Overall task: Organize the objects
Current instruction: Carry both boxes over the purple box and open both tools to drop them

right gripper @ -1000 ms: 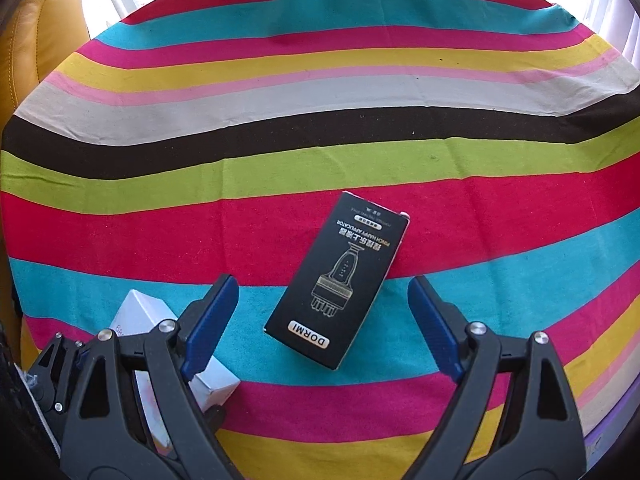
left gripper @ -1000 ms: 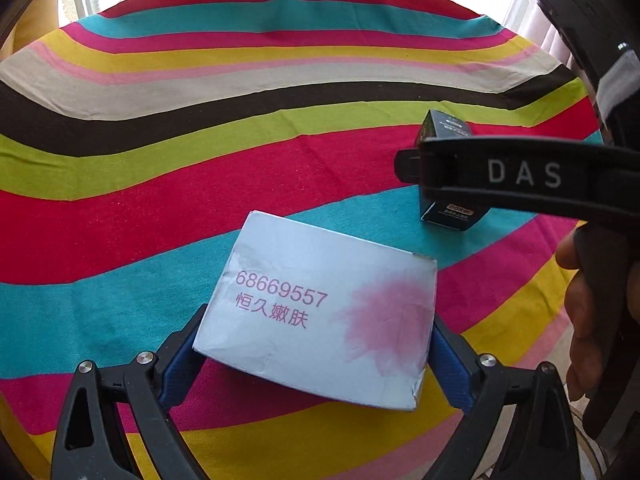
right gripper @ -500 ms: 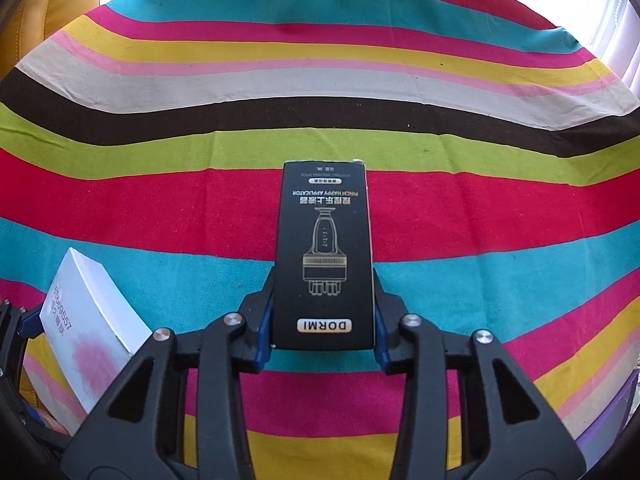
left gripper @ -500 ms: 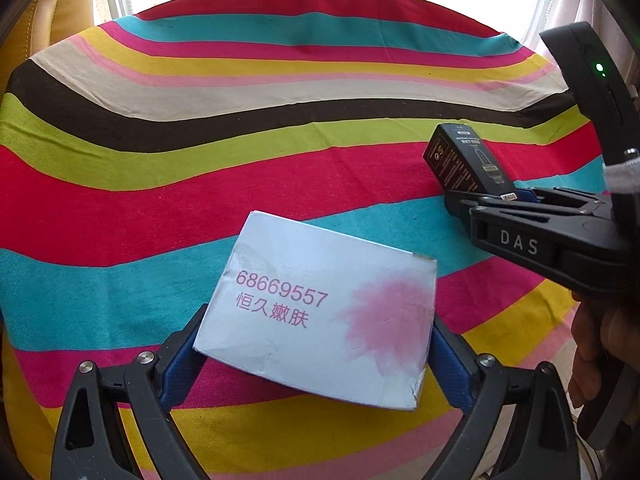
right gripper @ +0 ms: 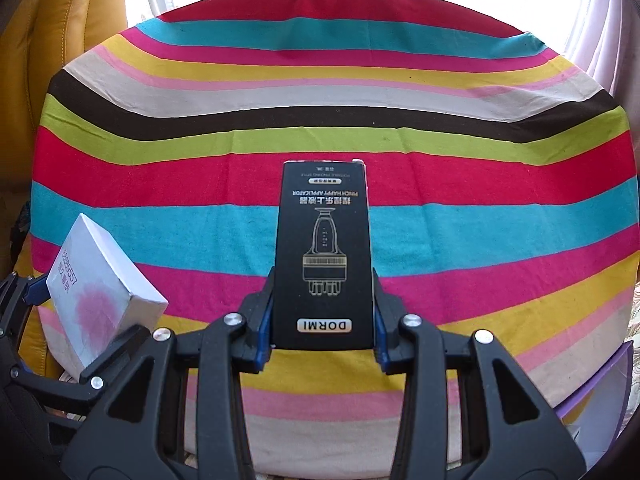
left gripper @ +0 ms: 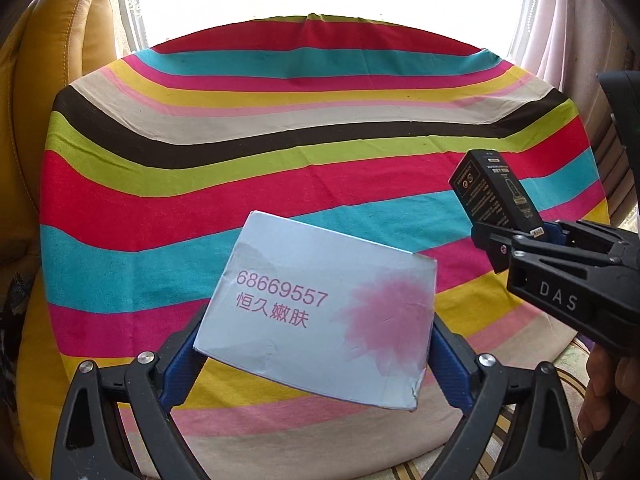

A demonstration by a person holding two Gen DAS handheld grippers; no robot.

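Note:
My left gripper (left gripper: 314,354) is shut on a pale blue box (left gripper: 316,312) with a pink flower and pink writing, and holds it above the striped table. The box also shows in the right wrist view (right gripper: 96,296) at the lower left. My right gripper (right gripper: 323,320) is shut on a black DORMI box (right gripper: 325,256) and holds it up above the table. The black box also shows at the right of the left wrist view (left gripper: 496,198), gripped at its lower end by the right gripper (left gripper: 516,240).
A round table under a striped cloth (left gripper: 280,128) fills both views. A yellow leather seat (left gripper: 48,80) stands at the left. A bright window with curtains (left gripper: 560,20) is behind the table. A purple container edge (right gripper: 600,392) shows at the lower right.
My right gripper closed on the black box, which lay on the cloth, and lifted it. Both grippers have risen and pulled back, so the whole table shows.

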